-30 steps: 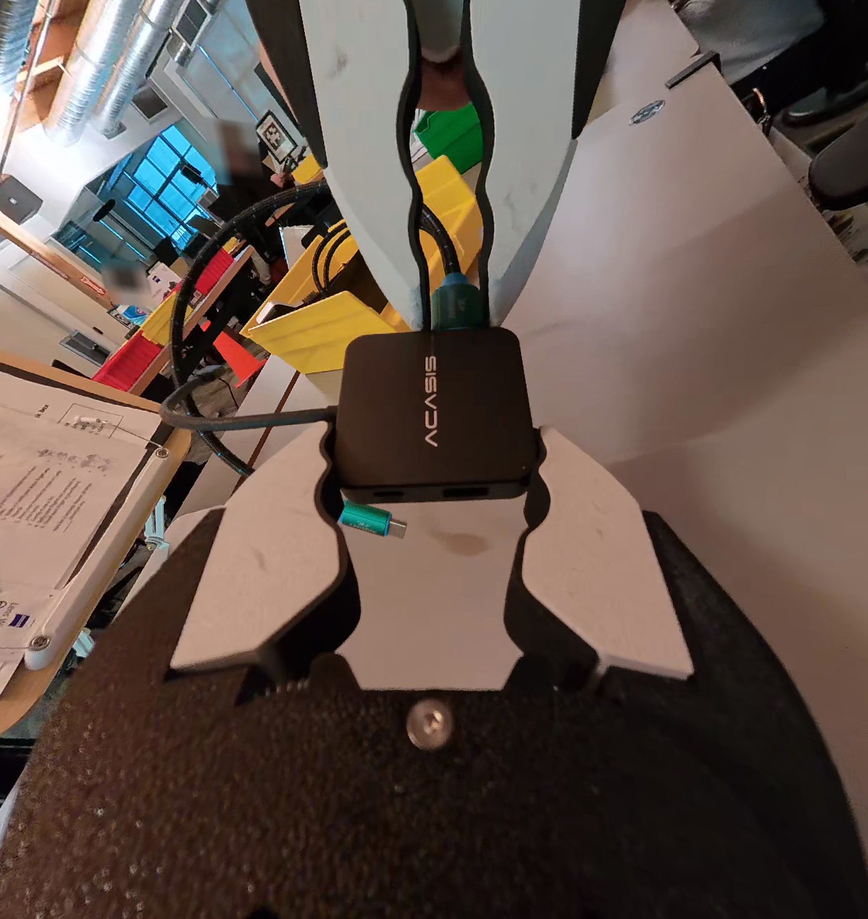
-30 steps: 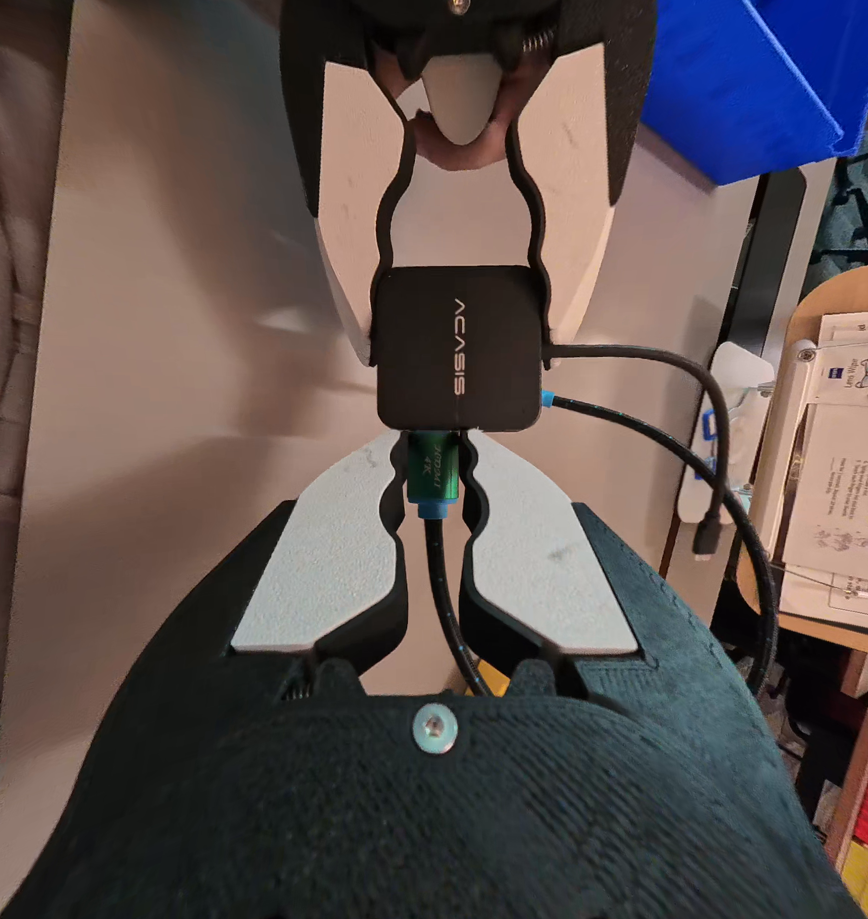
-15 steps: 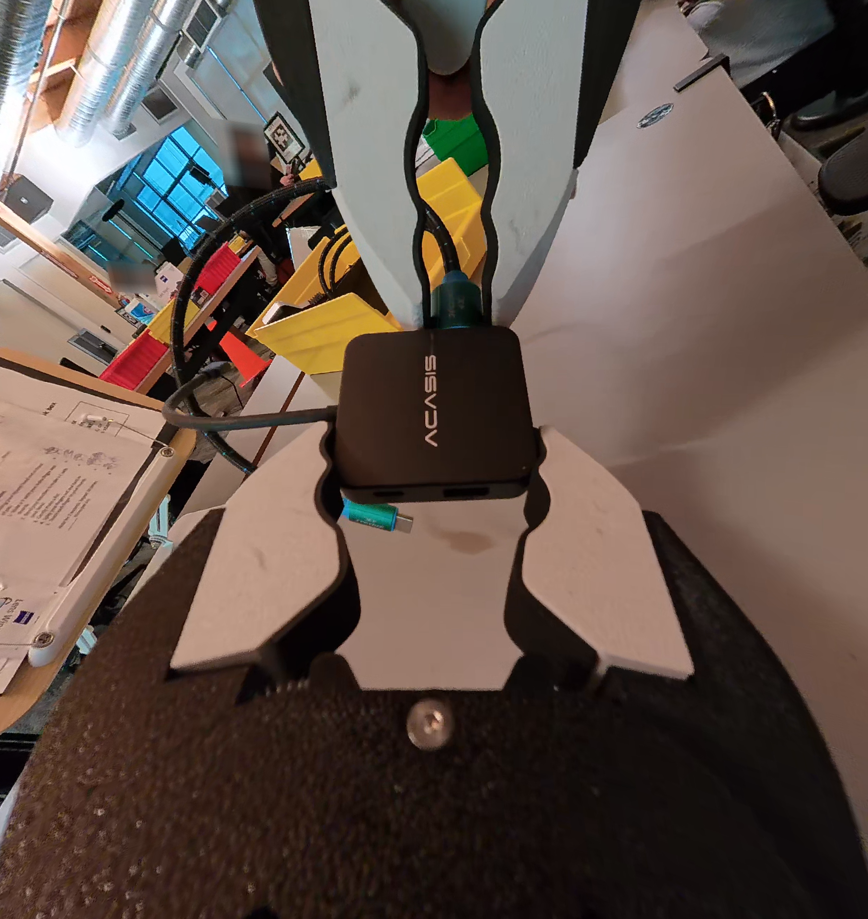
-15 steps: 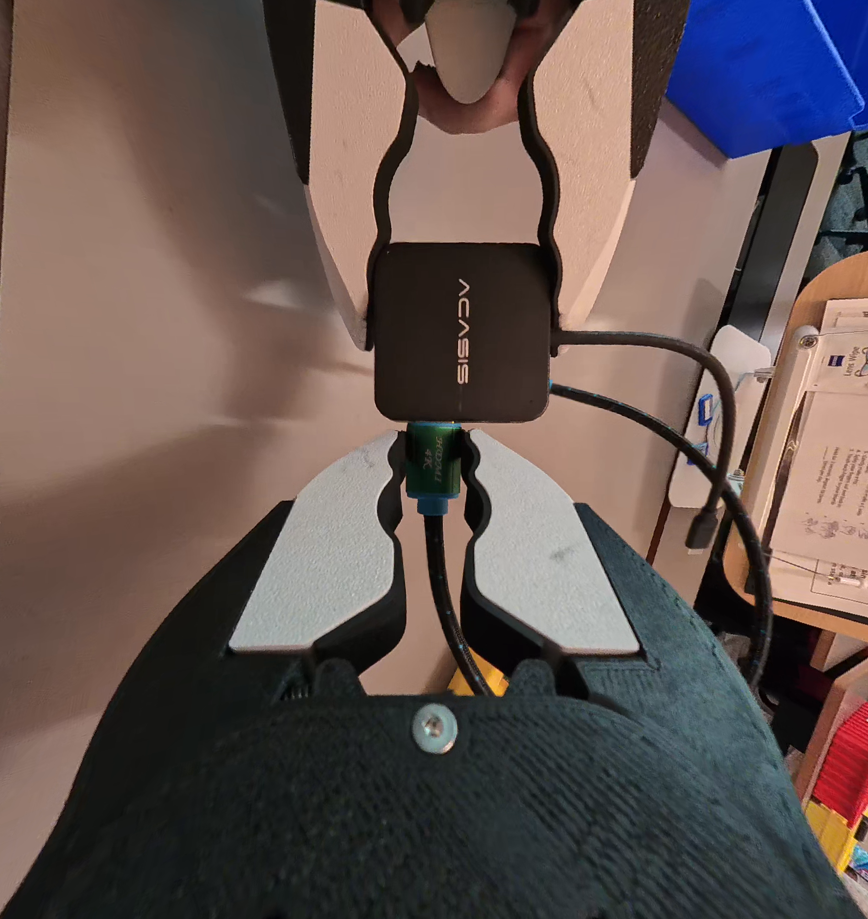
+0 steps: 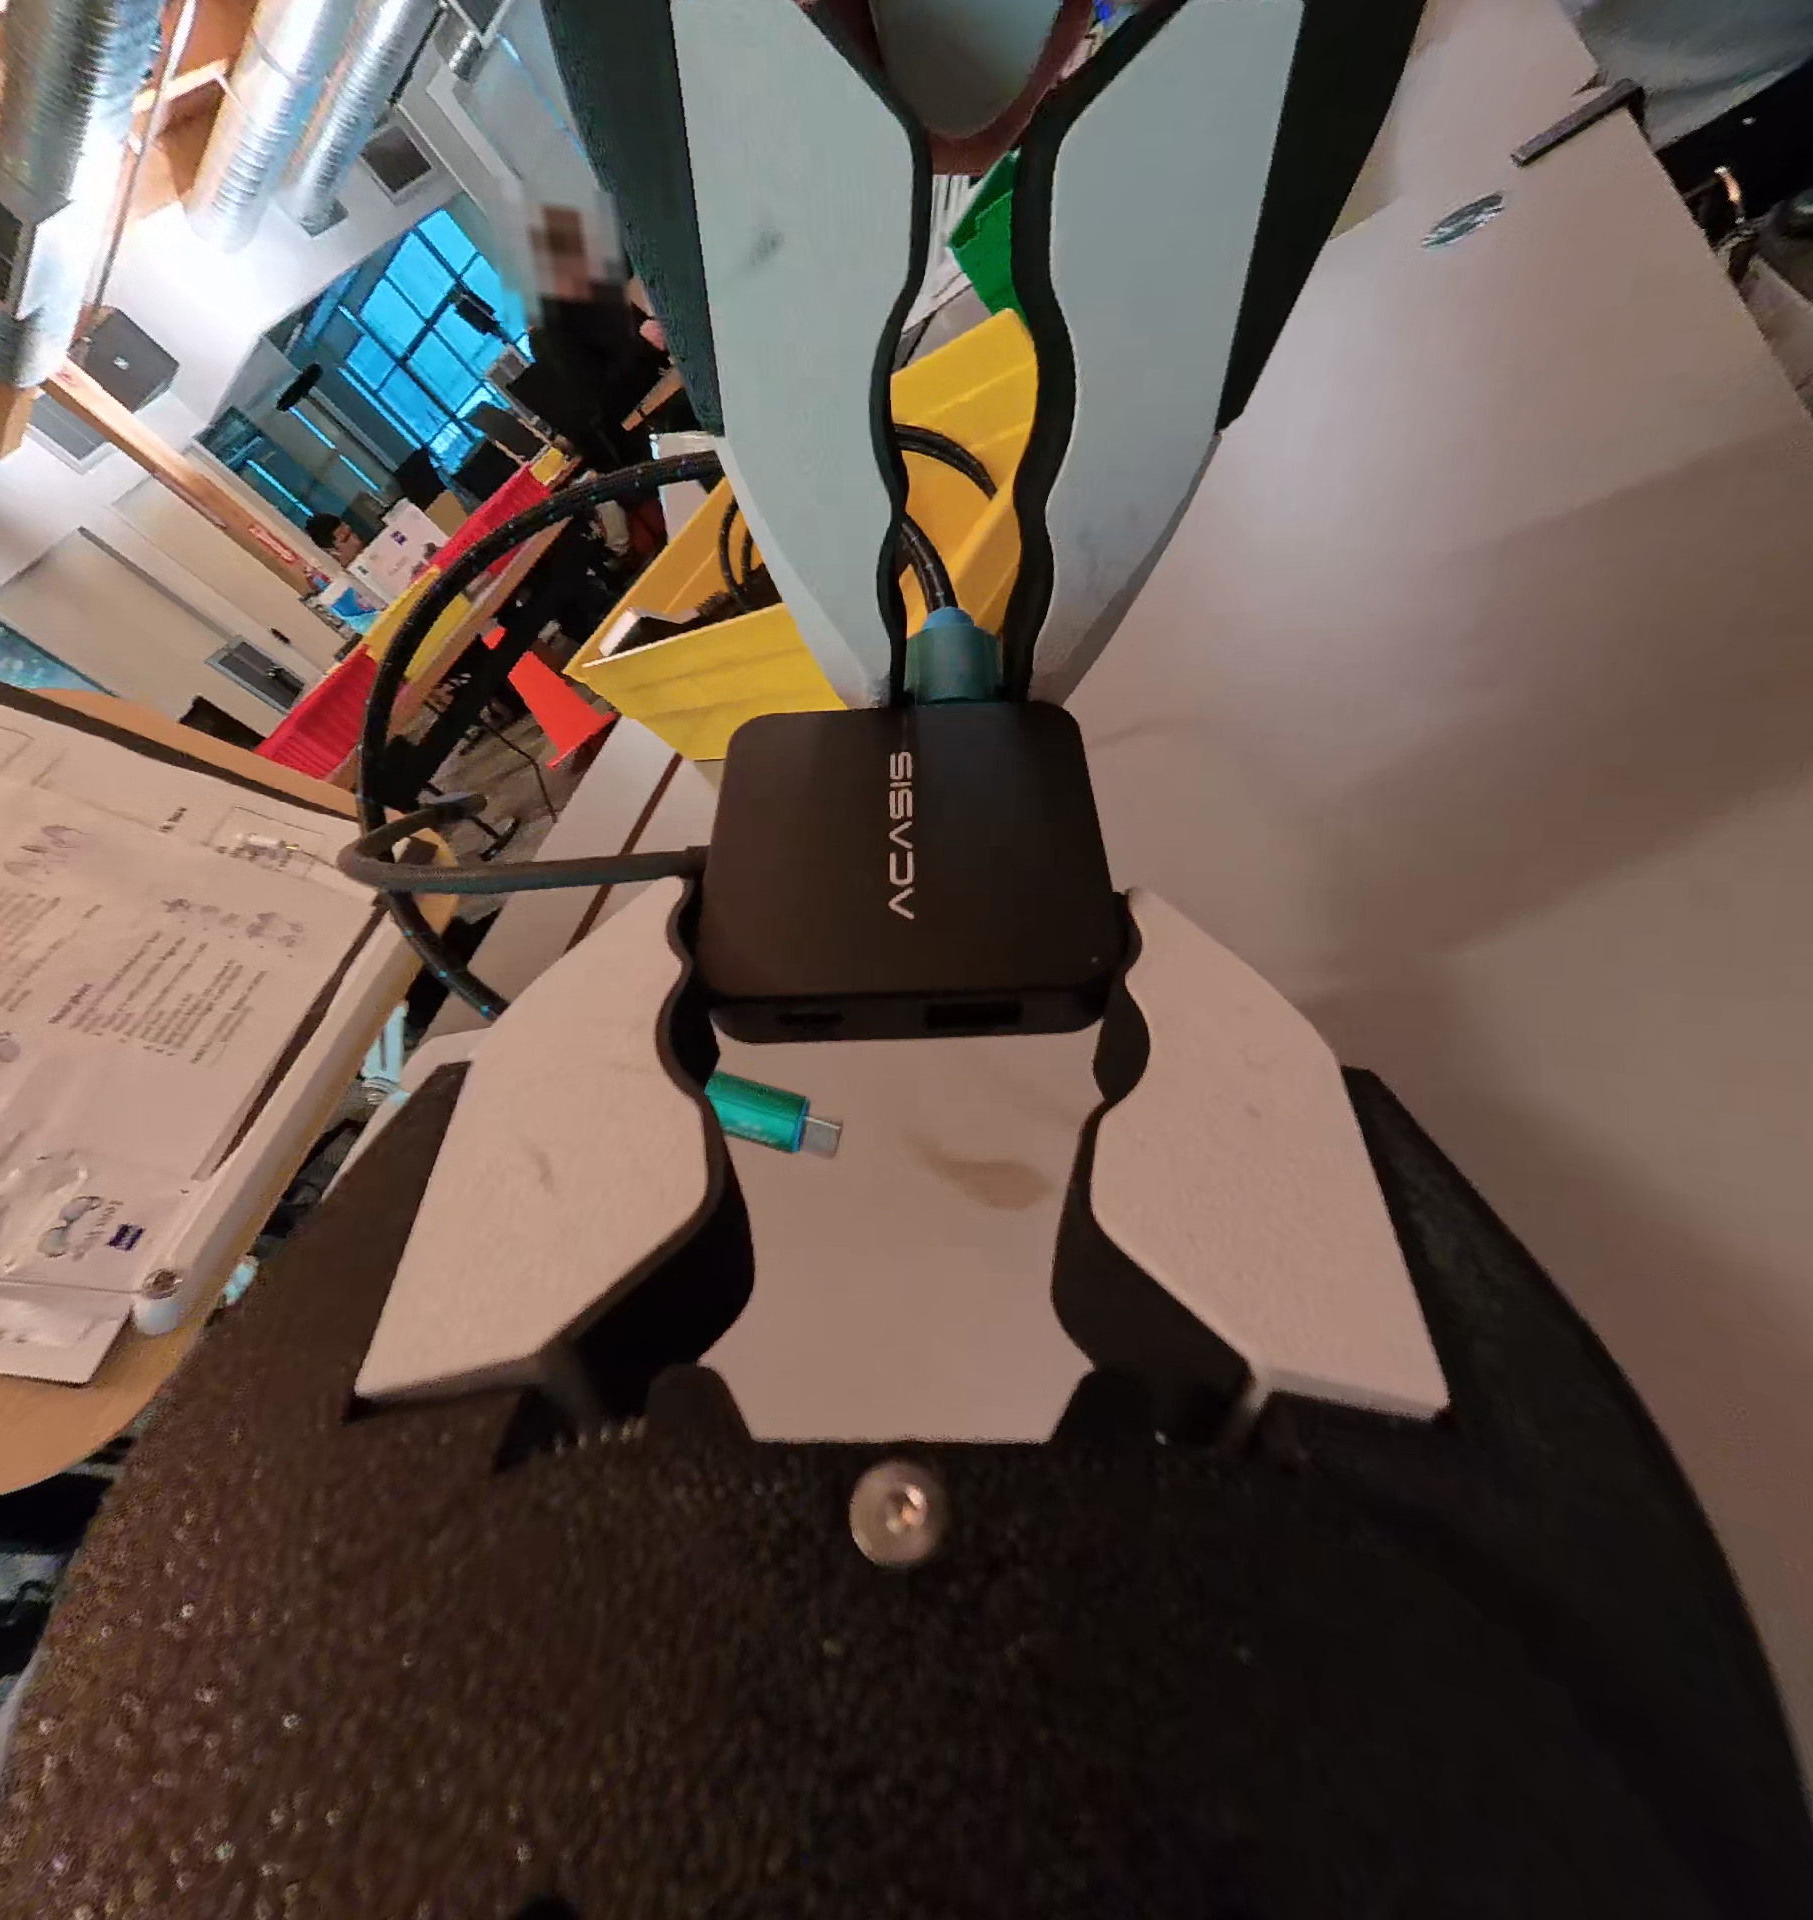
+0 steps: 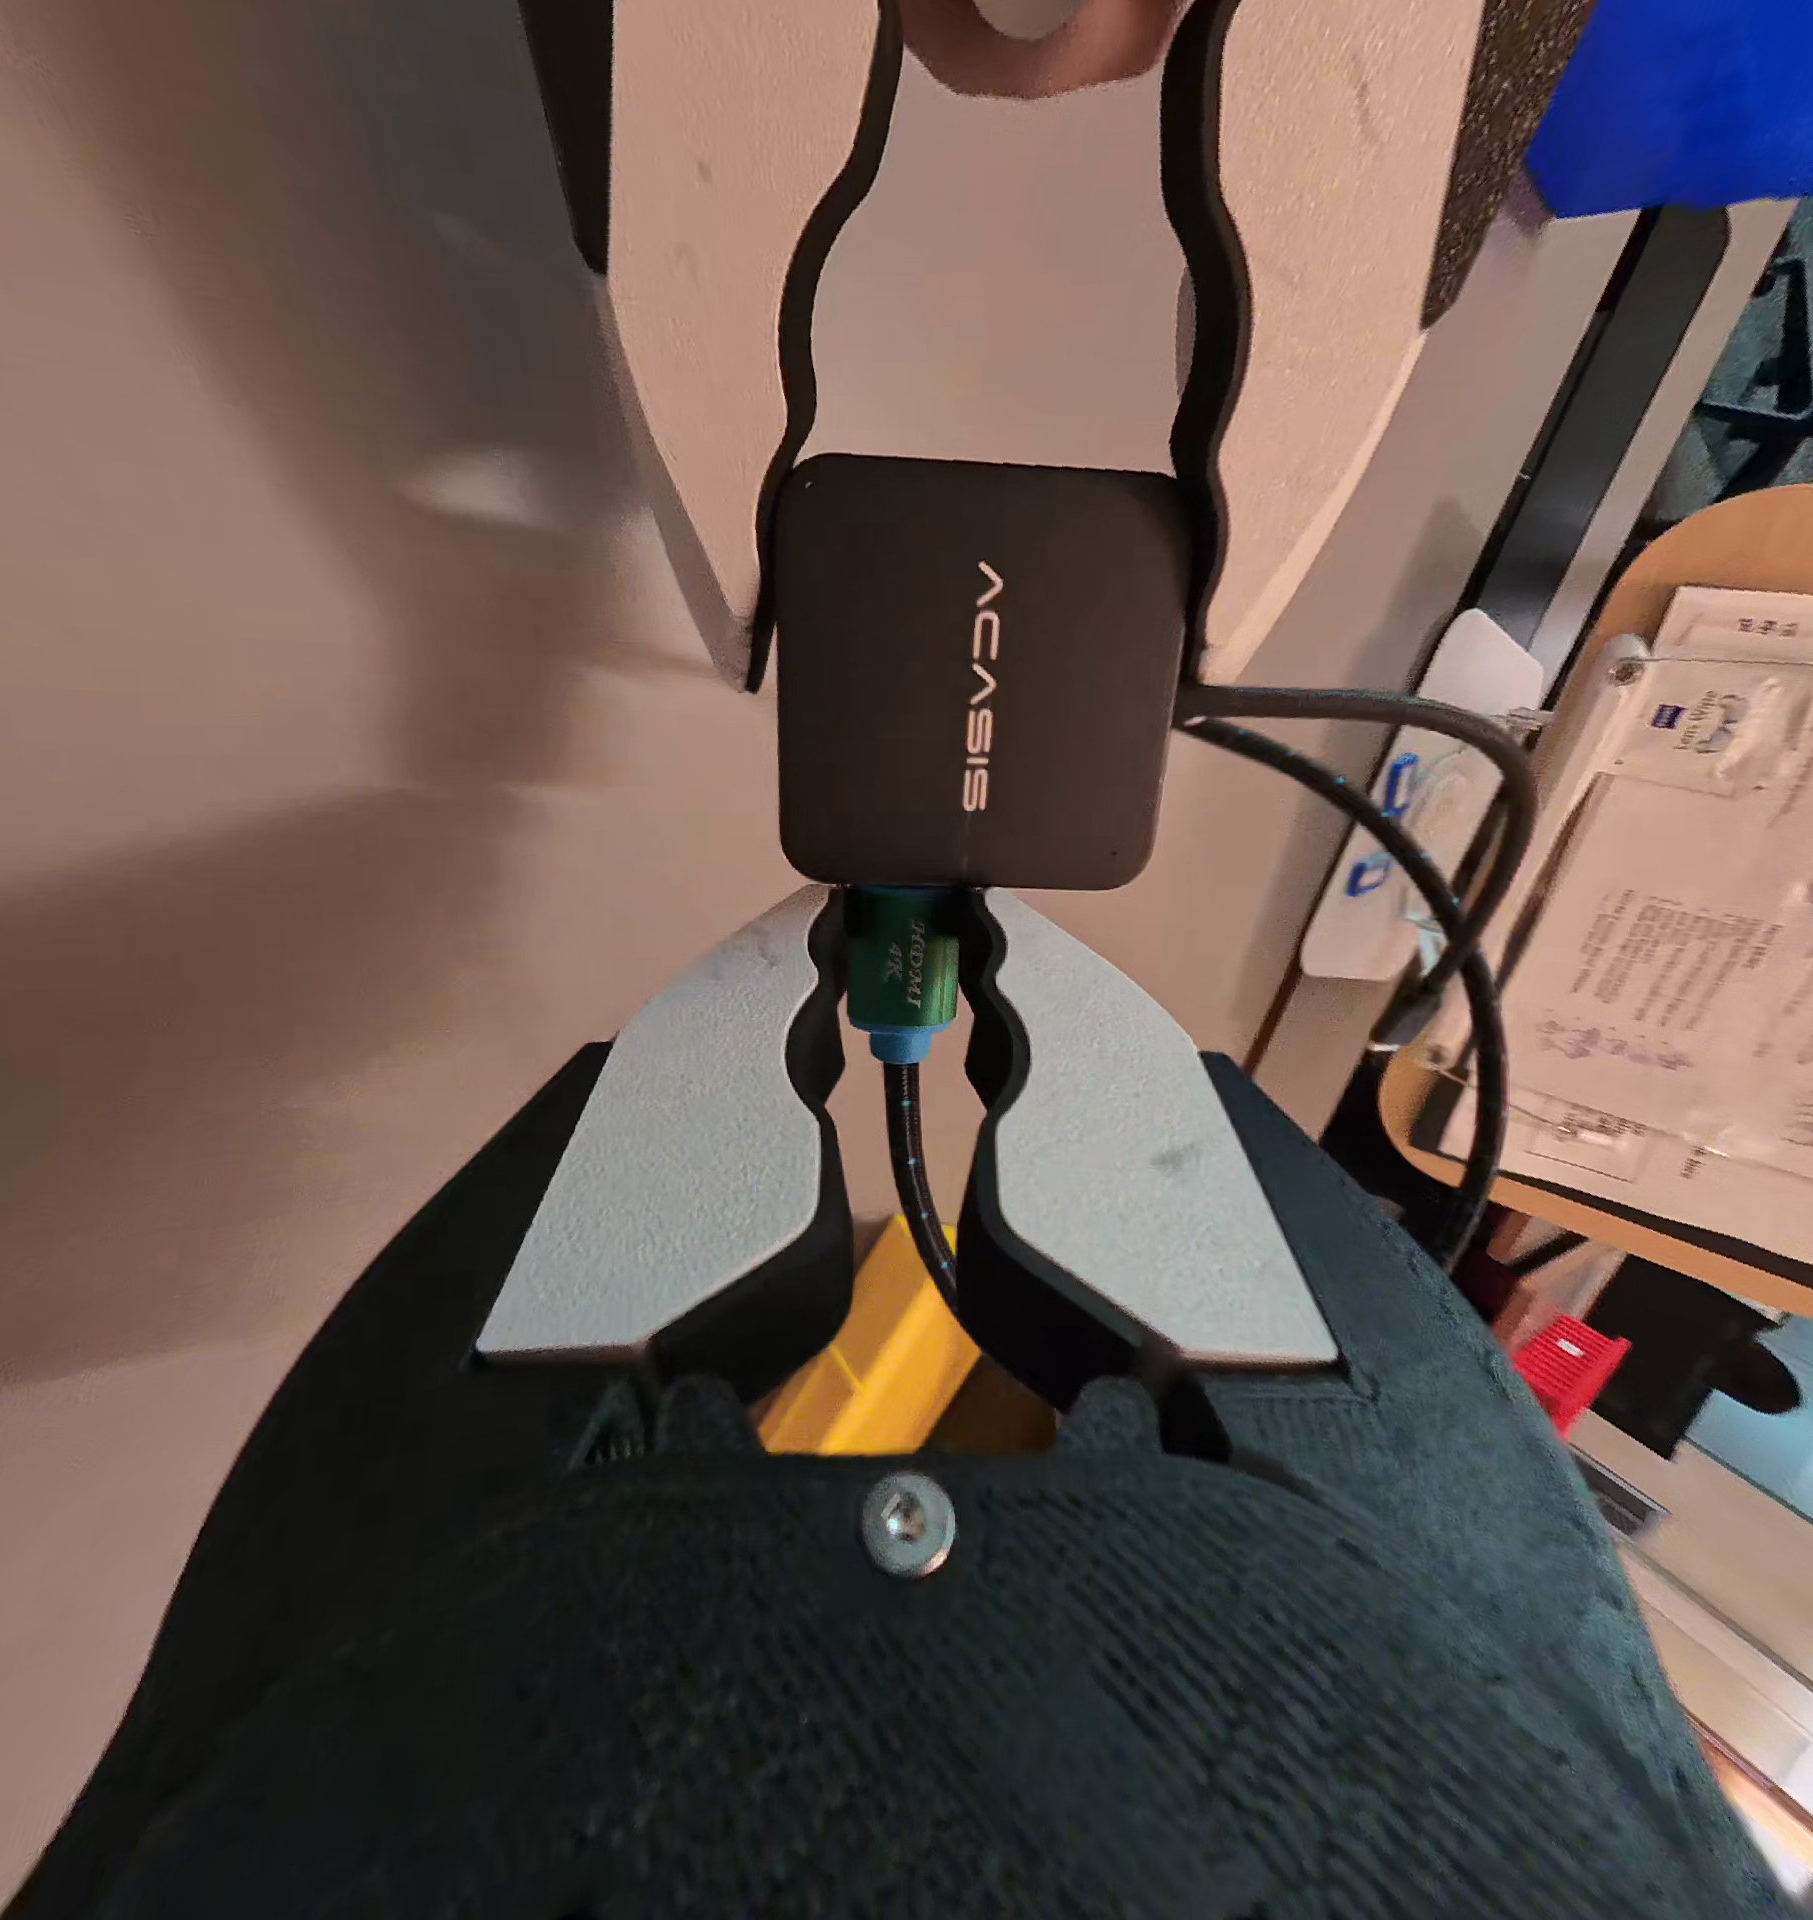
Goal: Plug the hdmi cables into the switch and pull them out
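The switch hangs clear above the desk, clamped by its 2 sides in the left tool so it can't slide. The right tool is closed on the green HDMI plug, seated in the switch's port, probably ready for pulling.

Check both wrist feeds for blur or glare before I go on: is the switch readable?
Left wrist view: switch sharp, papers at the edge smeared, bright windows behind. Right wrist view: switch and green plug sharp, table shadowed, right-hand edge blurred.
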